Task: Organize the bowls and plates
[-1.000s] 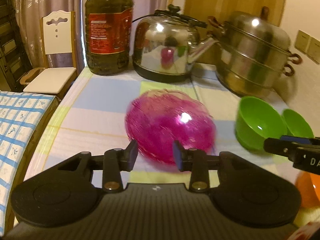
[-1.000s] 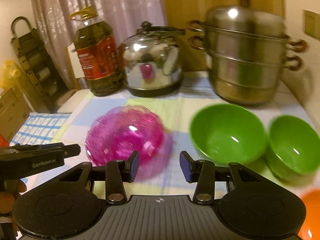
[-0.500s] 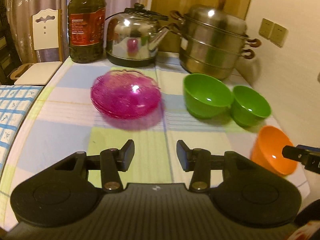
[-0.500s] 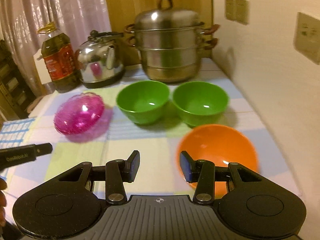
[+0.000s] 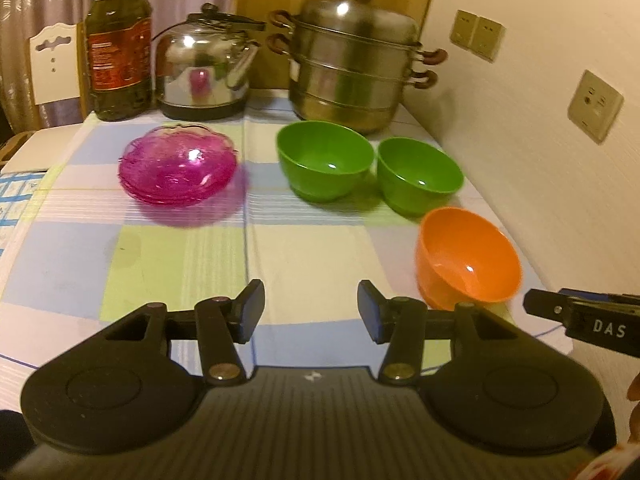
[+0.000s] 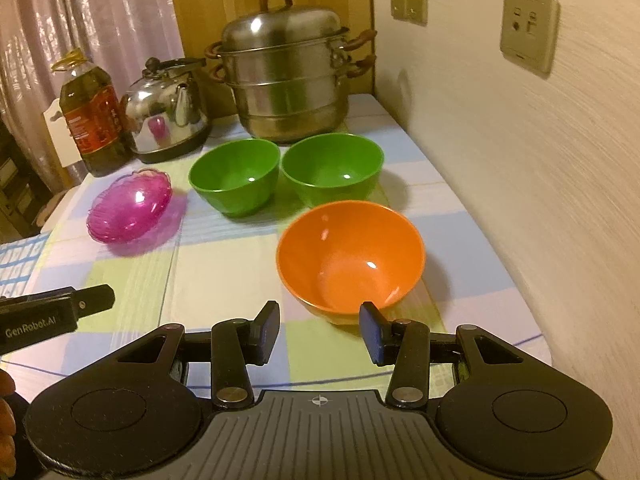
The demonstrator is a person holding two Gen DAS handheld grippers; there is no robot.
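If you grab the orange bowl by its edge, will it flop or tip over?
The round orange plastic-looking bowl would probably stay stiff, since its wall holds a clean curve. It looks empty, so likely light. Its glossy inside may be slippery, and its base looks narrower than its rim, so a push near the rim might tip it.

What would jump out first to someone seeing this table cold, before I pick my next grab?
The orange bowl dominates, upright just ahead of the open right gripper, near the table's front right. Behind it two green bowls sit side by side, with the pink glass plates stacked apart on the left. The big steel steamer pot looms at the back.
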